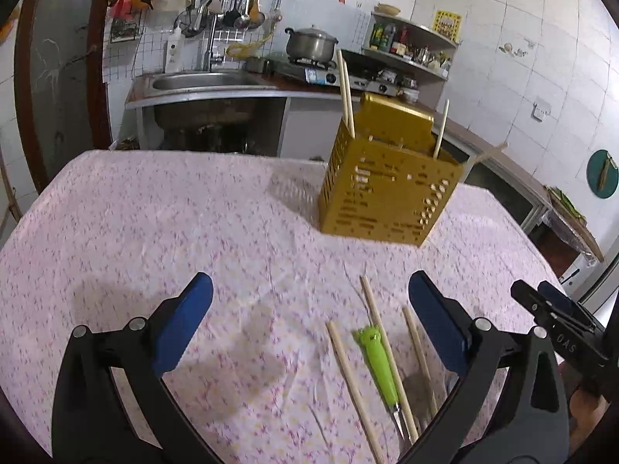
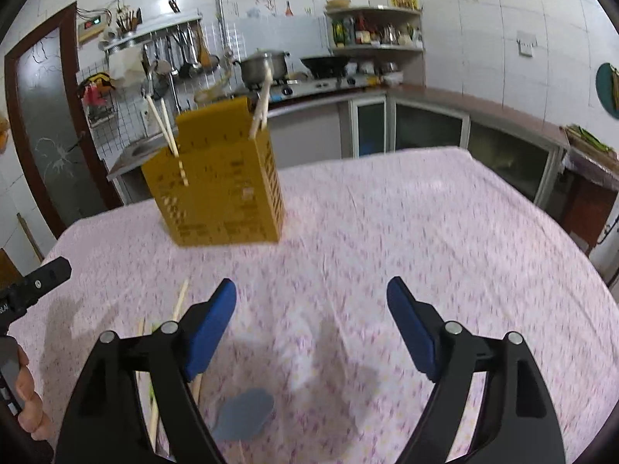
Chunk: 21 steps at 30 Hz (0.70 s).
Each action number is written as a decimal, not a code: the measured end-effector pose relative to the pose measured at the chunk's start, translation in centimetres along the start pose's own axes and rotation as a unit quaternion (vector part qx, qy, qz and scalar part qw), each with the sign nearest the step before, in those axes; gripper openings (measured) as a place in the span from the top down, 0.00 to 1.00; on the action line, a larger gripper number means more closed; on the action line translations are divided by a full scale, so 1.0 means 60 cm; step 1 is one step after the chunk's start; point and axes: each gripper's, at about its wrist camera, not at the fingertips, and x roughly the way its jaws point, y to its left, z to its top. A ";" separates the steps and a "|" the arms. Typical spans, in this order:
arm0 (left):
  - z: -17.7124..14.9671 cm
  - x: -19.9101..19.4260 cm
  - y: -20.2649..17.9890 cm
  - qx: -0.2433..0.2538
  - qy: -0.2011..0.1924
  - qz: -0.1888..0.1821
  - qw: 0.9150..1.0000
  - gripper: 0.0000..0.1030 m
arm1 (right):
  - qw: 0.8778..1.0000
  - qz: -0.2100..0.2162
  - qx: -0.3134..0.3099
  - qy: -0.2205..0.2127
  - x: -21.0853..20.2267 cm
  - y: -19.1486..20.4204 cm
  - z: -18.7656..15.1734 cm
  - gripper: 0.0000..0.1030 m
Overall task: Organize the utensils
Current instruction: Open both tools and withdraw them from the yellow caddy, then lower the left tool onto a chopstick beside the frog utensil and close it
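With both grippers, left (image 1: 309,324) and right (image 2: 311,324), spread empty, a careless grab could scatter loose chopsticks (image 1: 350,379) at five o'clock.

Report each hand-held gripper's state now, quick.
Left hand-held gripper: open, holding nothing, above the loose chopsticks on the table.
Right hand-held gripper: open, holding nothing.

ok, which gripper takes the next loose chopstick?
Left. The loose chopsticks lie between the left gripper's open jaws; in the right wrist view they sit left of the right gripper, outside its open jaws.
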 end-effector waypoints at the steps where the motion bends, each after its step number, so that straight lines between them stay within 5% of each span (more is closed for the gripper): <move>1: -0.006 0.001 -0.001 -0.001 0.003 0.003 1.000 0.05 | 1.000 0.000 0.001 0.006 0.003 -0.001 -0.009 0.23; 11: -0.067 0.067 0.010 -0.008 0.083 0.017 0.996 0.05 | 0.998 -0.022 -0.018 0.054 0.042 0.006 -0.063 0.23; 17: -0.072 0.066 0.004 0.001 0.084 0.020 0.996 0.06 | 0.997 -0.020 -0.038 0.070 0.038 0.023 -0.069 0.24; 21: -0.079 0.076 -0.007 0.011 0.103 0.007 0.995 0.24 | 0.995 -0.020 -0.042 0.086 0.035 0.033 -0.077 0.40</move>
